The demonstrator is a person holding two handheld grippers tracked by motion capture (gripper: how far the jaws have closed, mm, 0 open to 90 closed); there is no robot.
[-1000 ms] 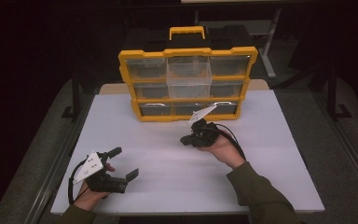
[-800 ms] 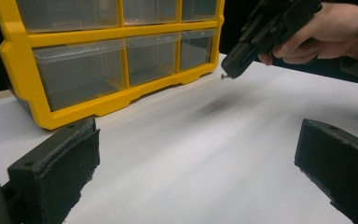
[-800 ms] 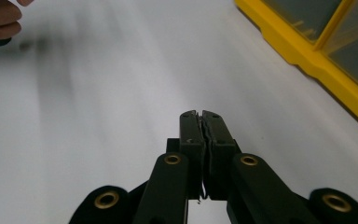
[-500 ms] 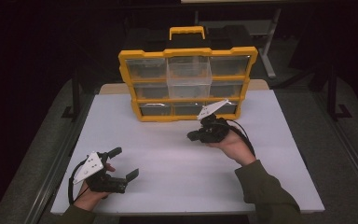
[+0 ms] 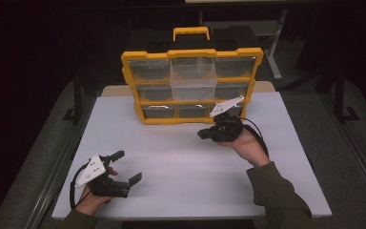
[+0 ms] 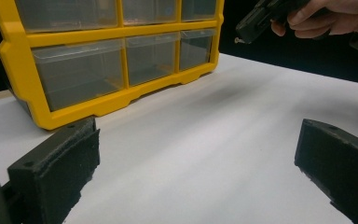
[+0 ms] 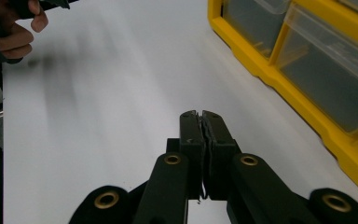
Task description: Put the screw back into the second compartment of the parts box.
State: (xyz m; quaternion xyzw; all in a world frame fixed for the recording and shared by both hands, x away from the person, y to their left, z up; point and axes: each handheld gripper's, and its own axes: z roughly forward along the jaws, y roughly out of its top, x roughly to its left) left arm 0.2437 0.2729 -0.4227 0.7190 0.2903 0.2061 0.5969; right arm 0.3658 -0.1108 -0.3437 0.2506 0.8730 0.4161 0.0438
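Yellow organizer (image 5: pixel 191 85) drawer contents unreadable, right gripper (image 5: pixel 203 134) pressed together on a tiny screw (image 6: pixel 237 41), left gripper (image 5: pixel 127 166) spread.

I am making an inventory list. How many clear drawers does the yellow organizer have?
9: three rows of three in the yellow organizer, at the table's far side. The top middle drawer is pulled out, partly hiding the one below it.

I am seeing the organizer (image 6: pixel 107 70) cropped by the left gripper view's top edge; something tiny is sitting at the right gripper (image 6: pixel 243 38) tips, too small to identify; drawer contents are staying indistinct.
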